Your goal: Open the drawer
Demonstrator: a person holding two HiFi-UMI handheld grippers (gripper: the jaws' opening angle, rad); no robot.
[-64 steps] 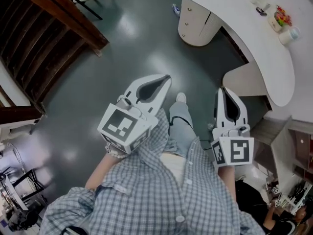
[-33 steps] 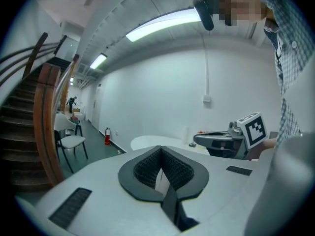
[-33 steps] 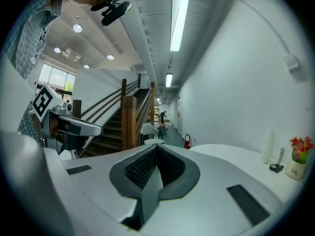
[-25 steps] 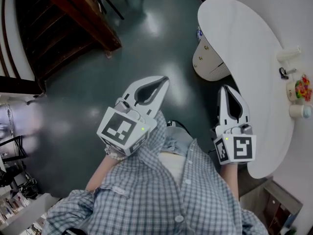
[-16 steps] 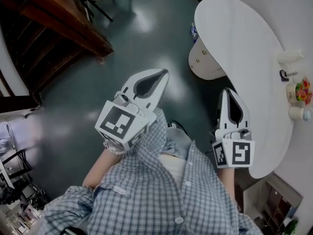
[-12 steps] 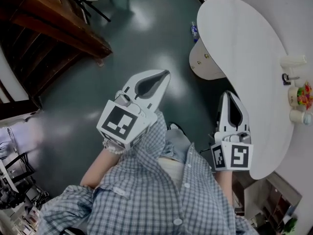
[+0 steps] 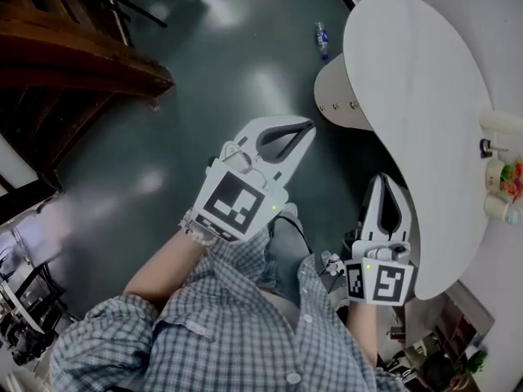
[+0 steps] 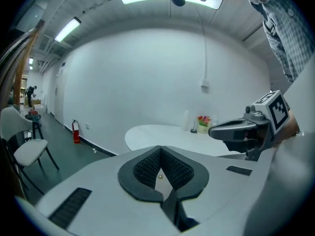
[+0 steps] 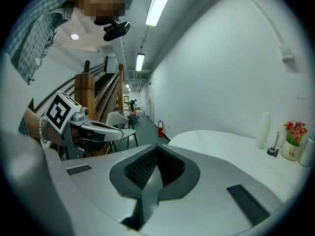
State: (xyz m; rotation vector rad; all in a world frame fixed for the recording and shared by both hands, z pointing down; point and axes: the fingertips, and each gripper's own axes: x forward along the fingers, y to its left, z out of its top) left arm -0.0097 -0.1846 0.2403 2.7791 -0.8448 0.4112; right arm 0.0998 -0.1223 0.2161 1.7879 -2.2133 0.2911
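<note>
Both claws are clenched and empty. The left claw (image 7: 303,129), at the middle of the head view, has its pads pressed tip to tip with nothing between them. The right claw (image 7: 385,180), at lower right, is closed the same way.

The cream, round-fronted drawer pedestal (image 7: 335,88) stands in the upper right of the head view, tucked under the near end of the white kidney-shaped bench (image 7: 417,80). It is well apart from both claws, with glossy dark green floor (image 7: 204,96) between. Three small metal knobs (image 7: 335,106) show in a row on its curved face. From this steep angle I cannot tell how the front divides into drawers.

The drawer front looks like rigid board, so it should not flex, and it should slide rather than swing. Its weight depends on contents that cannot be seen. The knobs are the only hold, and they are small, round and probably smooth, so a pad could slip off. A claw would have to be released first, closed squarely around one knob's neck, then drawn straight out from the curved face. A skewed pull might bind the drawer or shift the pedestal.
</note>
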